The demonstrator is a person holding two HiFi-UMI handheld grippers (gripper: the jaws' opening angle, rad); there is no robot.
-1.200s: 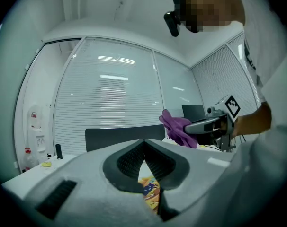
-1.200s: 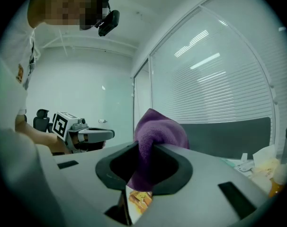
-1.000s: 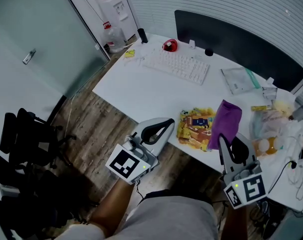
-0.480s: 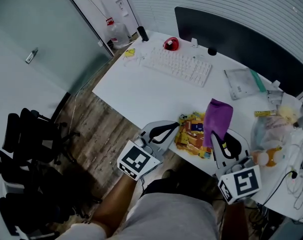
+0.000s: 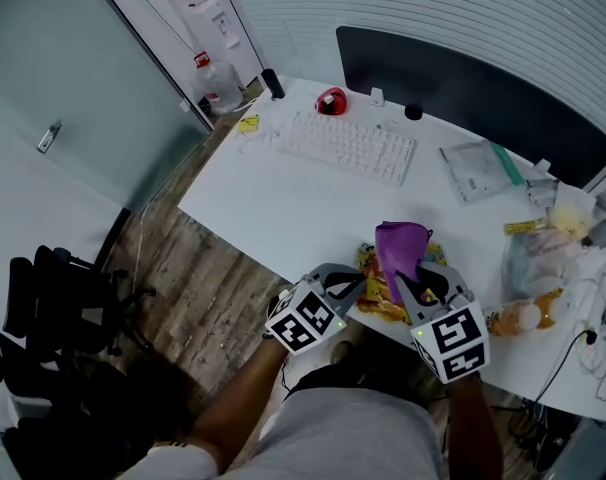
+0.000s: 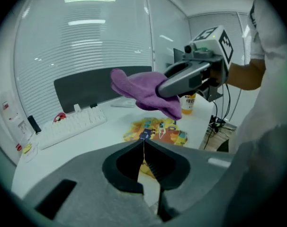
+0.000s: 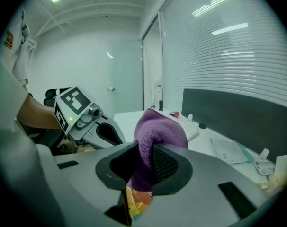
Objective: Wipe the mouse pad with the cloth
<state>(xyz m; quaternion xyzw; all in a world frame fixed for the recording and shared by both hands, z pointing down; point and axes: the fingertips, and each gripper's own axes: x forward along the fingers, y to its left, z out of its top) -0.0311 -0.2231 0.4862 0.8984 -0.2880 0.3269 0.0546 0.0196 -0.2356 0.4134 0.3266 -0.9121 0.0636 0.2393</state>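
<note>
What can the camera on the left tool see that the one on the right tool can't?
Only the left gripper view: the left tool with its own jaws shut on nothing, the right tool seen side-on, and an orange bottle. Only the right gripper view: the left tool's marker cube, and the right tool's jaws pinching the purple cloth close up. Both: the purple cloth, the mouse pad and the white keyboard.

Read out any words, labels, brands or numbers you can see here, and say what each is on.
No text is readable.
Colourful printed mouse pad: print too blurred.
White keyboard: key legends too small.
Red label on clear water jug: too small.
Purple cloth: plain.
Left gripper and right gripper cubes: square patterns only, no words.
</note>
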